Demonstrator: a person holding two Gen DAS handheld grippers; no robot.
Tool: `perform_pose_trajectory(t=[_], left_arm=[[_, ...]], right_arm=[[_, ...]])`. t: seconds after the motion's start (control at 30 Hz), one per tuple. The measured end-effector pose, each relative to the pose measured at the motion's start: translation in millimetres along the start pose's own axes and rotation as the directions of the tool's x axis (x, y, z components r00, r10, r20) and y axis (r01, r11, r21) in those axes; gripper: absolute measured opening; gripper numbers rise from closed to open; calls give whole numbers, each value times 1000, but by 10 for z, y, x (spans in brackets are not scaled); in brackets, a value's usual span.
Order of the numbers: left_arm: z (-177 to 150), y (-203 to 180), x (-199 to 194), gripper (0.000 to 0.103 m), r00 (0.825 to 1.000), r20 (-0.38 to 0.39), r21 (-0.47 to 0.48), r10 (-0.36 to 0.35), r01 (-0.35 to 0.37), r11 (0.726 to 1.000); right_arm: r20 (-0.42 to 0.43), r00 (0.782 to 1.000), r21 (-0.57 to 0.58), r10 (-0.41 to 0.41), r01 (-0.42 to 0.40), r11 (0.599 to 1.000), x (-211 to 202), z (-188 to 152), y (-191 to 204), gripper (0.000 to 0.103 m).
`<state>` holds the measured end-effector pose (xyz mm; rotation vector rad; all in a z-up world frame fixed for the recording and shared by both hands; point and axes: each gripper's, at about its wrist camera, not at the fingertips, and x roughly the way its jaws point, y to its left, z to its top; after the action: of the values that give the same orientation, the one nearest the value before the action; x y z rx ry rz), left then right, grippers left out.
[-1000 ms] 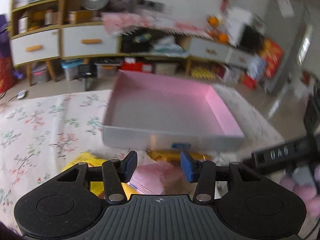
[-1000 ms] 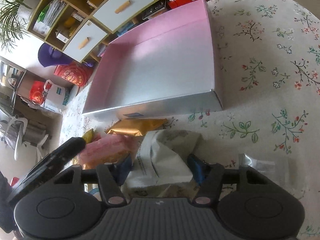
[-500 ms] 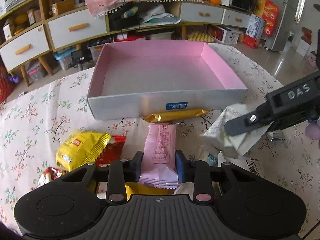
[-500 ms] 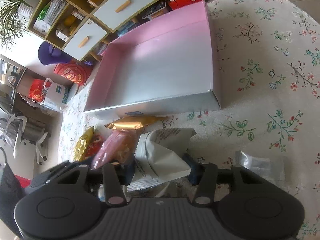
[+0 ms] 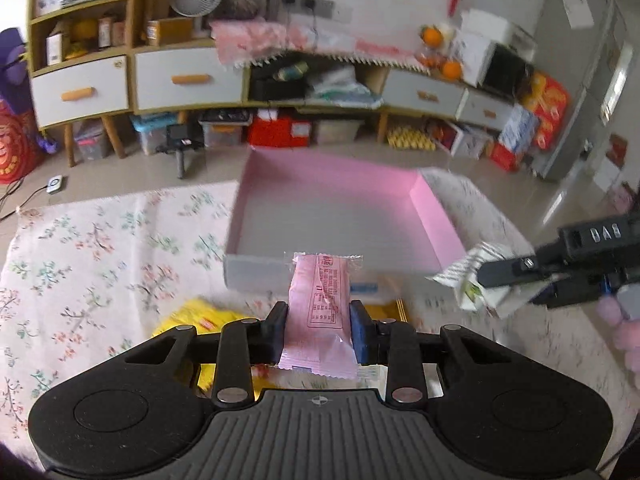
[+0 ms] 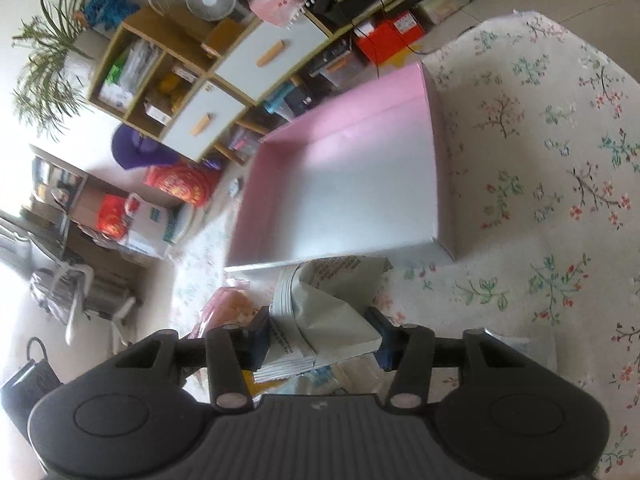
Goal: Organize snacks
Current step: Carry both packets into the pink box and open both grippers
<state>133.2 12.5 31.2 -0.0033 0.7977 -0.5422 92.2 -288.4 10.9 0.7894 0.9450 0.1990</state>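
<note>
Left gripper [image 5: 319, 330] is closed on a pink snack packet [image 5: 320, 312], held upright above the floral tablecloth [image 5: 100, 248], in front of the near wall of the pink-lined box [image 5: 340, 216]. Right gripper [image 6: 320, 334] clamps a crumpled white-grey snack bag [image 6: 328, 308], raised just short of the box's near edge [image 6: 340, 200]. Right gripper also appears at the right edge of the left wrist view [image 5: 516, 280]. Yellow snack packet [image 5: 200, 316] lies on the cloth below the left gripper. A gold packet [image 5: 394, 308] lies beside the box front.
</note>
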Motion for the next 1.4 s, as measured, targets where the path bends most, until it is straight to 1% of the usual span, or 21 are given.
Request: perform_pose_trajectory(t=[0.13, 0.23, 0.3, 0.43, 0.53, 0.67, 0.77, 0.87, 1.0, 1.1, 1.17, 1.27, 1.33, 1.37, 1.4], left_arm=[[188, 83, 140, 29, 999, 31, -53, 11, -9, 999], [388, 110, 353, 29, 998, 52, -73, 35, -31, 997], [500, 125, 534, 29, 997, 51, -76, 55, -51, 996], [555, 101, 900, 29, 994, 6, -48, 107, -107, 993], [483, 70, 1124, 30, 983, -58, -12, 174, -175, 984], [422, 53, 1149, 30, 976, -77, 1, 204, -204, 979], [376, 54, 1105, 30, 970, -106, 2, 217, -218, 976], [261, 101, 1053, 30, 963, -140, -21, 231, -236, 971], [153, 215, 947, 31, 971, -124, -74, 206, -216, 974], [106, 285, 881, 31, 980, -81, -114, 180, -189, 975], [79, 298, 857, 34, 984, -46, -129, 174, -179, 975], [52, 290, 816, 38, 986, -6, -143, 168, -167, 976], [47, 255, 776, 54, 987, -2, -129, 160, -159, 979], [42, 232, 756, 57, 988, -2, -120, 153, -152, 981], [51, 190, 726, 64, 989, 4, -105, 149, -147, 983]], right_arm=[[61, 998, 18, 16, -17, 1000, -20, 120, -22, 36], [107, 994, 43, 18, -23, 999, 51, 221, -59, 36], [131, 991, 41, 8, -14, 999, 122, 267, -68, 36], [157, 987, -4, -16, 16, 1000, 261, 292, -104, 36], [175, 984, -47, -26, 35, 998, 368, 298, -154, 36], [160, 986, -55, -37, 47, 997, 470, 307, -225, 36], [168, 983, -97, -68, 85, 992, 509, 294, -197, 36], [175, 981, -147, -88, 115, 982, 546, 263, -156, 37], [181, 978, -214, -101, 140, 967, 598, 223, -91, 37], [183, 978, -245, -100, 144, 959, 627, 200, -58, 37], [192, 976, -269, -98, 149, 952, 635, 193, -33, 37], [220, 969, -295, -110, 174, 939, 608, 190, 15, 41], [230, 968, -302, -98, 167, 939, 553, 199, 34, 51], [236, 968, -300, -90, 161, 940, 521, 198, 43, 60], [246, 965, -300, -85, 159, 941, 484, 199, 54, 67]])
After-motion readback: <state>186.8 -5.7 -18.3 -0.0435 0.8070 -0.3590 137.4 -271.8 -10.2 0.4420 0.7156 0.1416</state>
